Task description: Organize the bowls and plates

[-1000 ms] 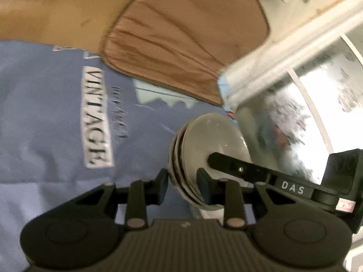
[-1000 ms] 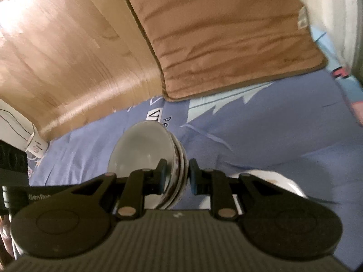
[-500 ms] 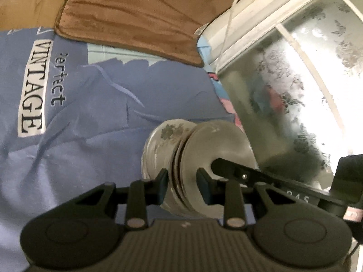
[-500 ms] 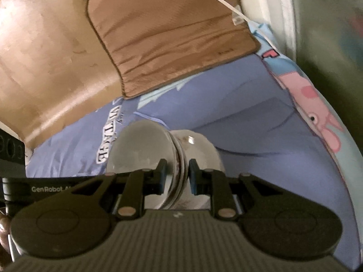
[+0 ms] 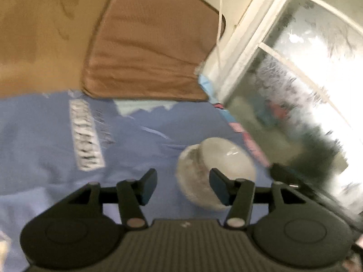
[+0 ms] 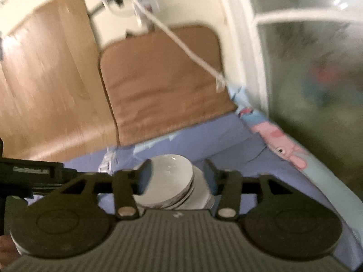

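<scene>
A stack of white bowls (image 5: 215,158) rests on the blue bedsheet (image 5: 45,136), close to the window side. My left gripper (image 5: 183,187) has its jaws opening. Its right finger (image 5: 219,188) stands in front of the stack's near rim and its left finger is well clear, so nothing is gripped. In the right wrist view the same stack of bowls (image 6: 172,179) sits between the fingers of my right gripper (image 6: 178,176), whose jaws are also opening, and the pads do not press on it. The left gripper's black body (image 6: 34,172) shows at the left edge.
A brown mat (image 5: 147,52) lies beyond the sheet against a wooden panel (image 6: 45,79). A white cord (image 6: 181,43) hangs down to the mat. A white-framed frosted window (image 5: 306,79) runs along the right. The sheet has a pink cartoon print (image 6: 285,147) at its edge.
Both grippers were shut on the bowl stack and carried it toward the window. Both have now opened and let go. The left gripper has shifted left of the stack.
</scene>
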Demonstrator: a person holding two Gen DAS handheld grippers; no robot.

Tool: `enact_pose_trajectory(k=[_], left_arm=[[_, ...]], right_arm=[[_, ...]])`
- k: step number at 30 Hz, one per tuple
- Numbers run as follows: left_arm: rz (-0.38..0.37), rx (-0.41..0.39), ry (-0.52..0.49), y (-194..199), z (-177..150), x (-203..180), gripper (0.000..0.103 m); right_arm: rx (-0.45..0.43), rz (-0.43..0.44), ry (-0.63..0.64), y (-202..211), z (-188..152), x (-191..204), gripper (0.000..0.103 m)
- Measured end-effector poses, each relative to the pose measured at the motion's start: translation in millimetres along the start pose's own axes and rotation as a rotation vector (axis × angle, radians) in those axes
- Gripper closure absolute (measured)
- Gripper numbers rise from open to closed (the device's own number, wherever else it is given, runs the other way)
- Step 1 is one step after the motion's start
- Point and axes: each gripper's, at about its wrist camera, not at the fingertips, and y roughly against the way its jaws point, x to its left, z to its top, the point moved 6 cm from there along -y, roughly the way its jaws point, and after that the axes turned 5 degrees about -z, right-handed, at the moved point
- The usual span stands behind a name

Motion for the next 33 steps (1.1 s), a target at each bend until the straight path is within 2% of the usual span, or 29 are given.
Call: enact_pose_trajectory(k=[3,6,7,8,11,13,16,17,22,28,33], left_arm=[[0.081,-0.045,-0.079,17,-16,5,0.043],[0.130,-0.070,-0.112,30,-33,15,0.040],[0.148,-0.076,-0.121,35,-39,20,0.032],[0.166,-0.085,-0.131,38,-44,23,0.020],[0.227,-0.139,-0.179,49,-54,31,0.001],[0.253,-0.153,-0.212,54,-58,35,0.000],[0.254,-0.136,-0.227,55,-59,39,0.000],[0.257,-0.135,-0.230,55,-57,40,0.000],[0.259,-0.121,-0.275,50,-48,44,0.000],[0.283,-0.142,-0.360,49,-46,49,0.000],[0.265,-0.145,-0.357,48,-57,54,0.000]], right_arm=[[-0.091,-0.044,-0.021,22,-23,8,0.023],[-0.091,-0.074,-0.078,26,-48,15,0.016],[-0.078,-0.075,-0.099,26,-55,17,0.014],[-0.059,-0.080,-0.115,25,-62,19,0.013],[-0.019,-0.114,-0.121,24,-75,29,0.013],[-0.015,-0.126,-0.118,25,-77,34,0.011],[-0.032,-0.150,-0.115,29,-77,42,0.006],[-0.044,-0.160,-0.113,30,-77,45,0.000],[-0.075,-0.214,-0.096,42,-78,49,0.000],[-0.020,-0.270,-0.116,35,-91,51,0.000],[0.004,-0.301,-0.106,30,-99,59,0.000]])
